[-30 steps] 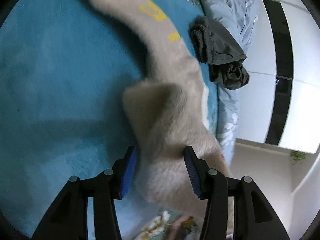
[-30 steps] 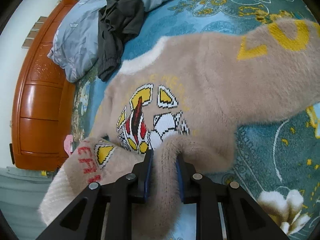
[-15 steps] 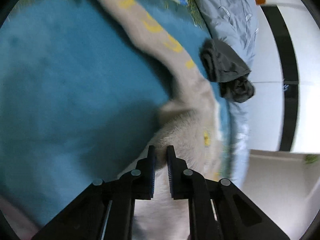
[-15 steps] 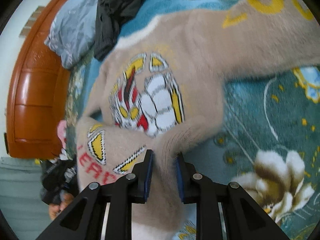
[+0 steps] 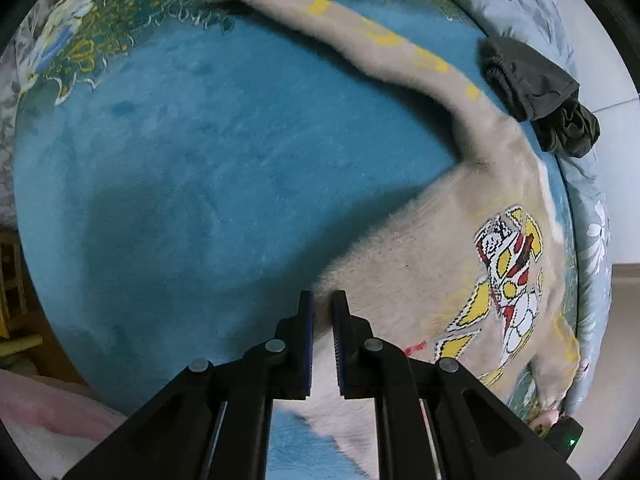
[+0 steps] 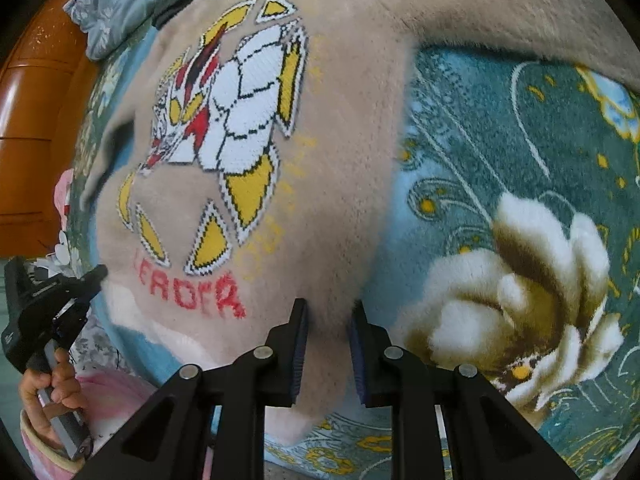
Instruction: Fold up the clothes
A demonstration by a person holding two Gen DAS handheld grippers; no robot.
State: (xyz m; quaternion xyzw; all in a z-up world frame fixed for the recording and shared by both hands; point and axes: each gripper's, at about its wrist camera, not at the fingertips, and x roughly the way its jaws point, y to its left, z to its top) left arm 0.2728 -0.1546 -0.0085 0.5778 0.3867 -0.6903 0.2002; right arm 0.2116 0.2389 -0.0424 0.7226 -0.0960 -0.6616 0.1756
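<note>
Spread flatter since, fuzzy beige sweater (image 6: 328,168) stays gripper-pinched.

Two matte black grippers, angular linkage arms with triangular cut-outs. Left gripper (image 5: 322,312): round silver pivot pins along each arm, dark blue ribbed pads (image 5: 307,336) lining the inner faces of the fingers. Right gripper (image 6: 328,320): same black links, same silver pins, same blue pads. Far left of the right gripper's fingers, a hand (image 6: 48,396) on a grey handle below a black housing, pink fleecy sleeve (image 6: 44,456), cuff edge possibly cream.
</note>
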